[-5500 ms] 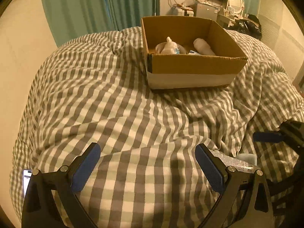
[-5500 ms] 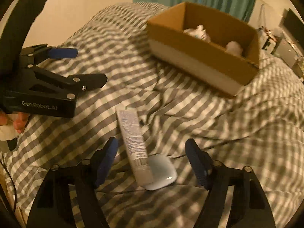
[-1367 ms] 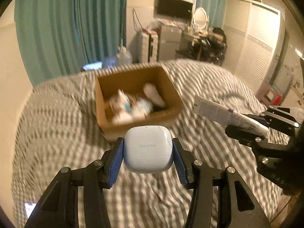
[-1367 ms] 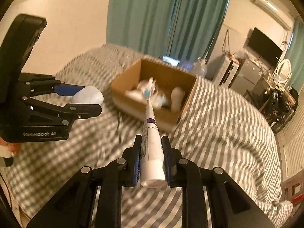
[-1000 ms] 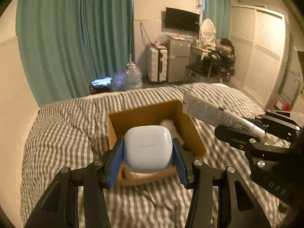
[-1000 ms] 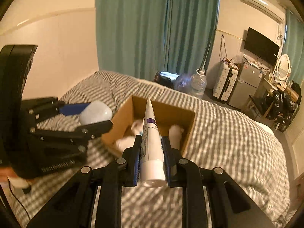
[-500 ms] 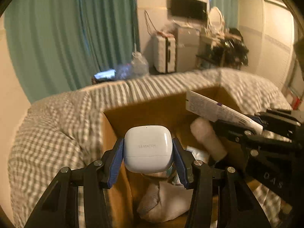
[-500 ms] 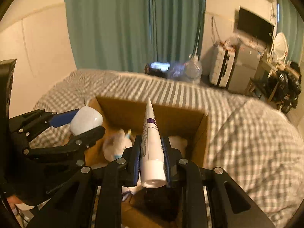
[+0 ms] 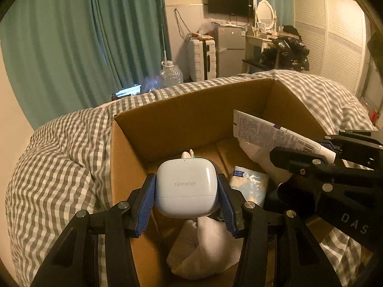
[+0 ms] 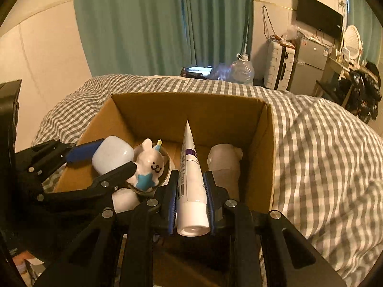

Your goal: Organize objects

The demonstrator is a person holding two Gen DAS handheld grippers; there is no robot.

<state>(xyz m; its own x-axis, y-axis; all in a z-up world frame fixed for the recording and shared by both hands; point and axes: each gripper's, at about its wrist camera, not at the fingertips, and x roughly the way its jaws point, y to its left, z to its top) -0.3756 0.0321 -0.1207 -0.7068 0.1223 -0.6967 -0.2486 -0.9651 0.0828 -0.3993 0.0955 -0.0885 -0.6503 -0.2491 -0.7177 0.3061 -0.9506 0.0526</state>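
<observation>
My left gripper (image 9: 186, 201) is shut on a pale blue earbud case (image 9: 186, 187) and holds it over the open cardboard box (image 9: 191, 114); the case also shows in the right wrist view (image 10: 112, 157). My right gripper (image 10: 190, 203) is shut on a white tube (image 10: 190, 184) with a purple band, tip pointing into the box (image 10: 191, 114). The tube also shows in the left wrist view (image 9: 275, 134). Both grippers hang side by side above the box's inside.
In the box lie a white bear figurine with a blue star (image 10: 149, 165), rolled white socks (image 10: 225, 165), a light blue packet (image 9: 249, 183) and another white sock (image 9: 203, 248). The box sits on a grey checked duvet (image 10: 323, 155). Green curtains (image 9: 95, 35) and furniture stand behind.
Both grippers lifted the case and the tube off the bed and carried them forward. In the last half second they came lower and closer over the box.
</observation>
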